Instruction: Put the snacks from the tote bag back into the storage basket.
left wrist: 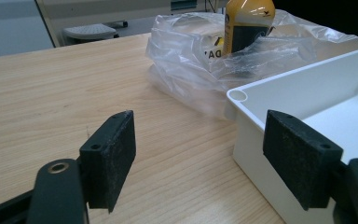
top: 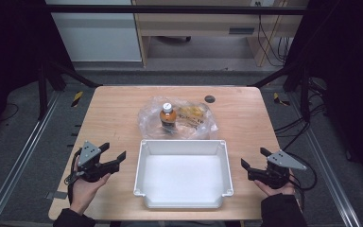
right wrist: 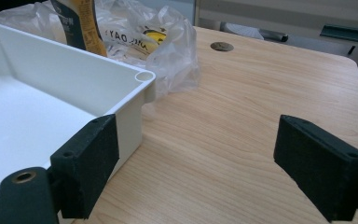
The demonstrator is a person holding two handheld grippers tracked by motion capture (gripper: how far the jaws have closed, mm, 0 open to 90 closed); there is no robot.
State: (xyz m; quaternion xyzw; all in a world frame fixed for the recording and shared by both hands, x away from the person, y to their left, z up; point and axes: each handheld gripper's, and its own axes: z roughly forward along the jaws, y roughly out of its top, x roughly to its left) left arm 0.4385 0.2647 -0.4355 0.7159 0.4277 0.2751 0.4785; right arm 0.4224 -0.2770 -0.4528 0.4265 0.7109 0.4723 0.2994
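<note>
1. A light wooden surface (top: 113,113) carries a white plastic bin (top: 183,201), empty, near the person.
2. Just behind it a clear plastic bag (top: 198,124) holds an upright bottle (top: 168,117).
3. Left tongs (top: 113,156) and right tongs (top: 252,162) flank the bin, jaws apart, holding nothing.
4. Nothing appears begun; the next move likely calls for reaching to the bag.

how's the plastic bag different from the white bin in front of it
The plastic bag is clear, crumpled and soft; the white bin is opaque, rigid and rectangular. The bag holds a bottle and yellow packets; the bin is empty. Both sit on the wooden table, untouched by either gripper.
</note>
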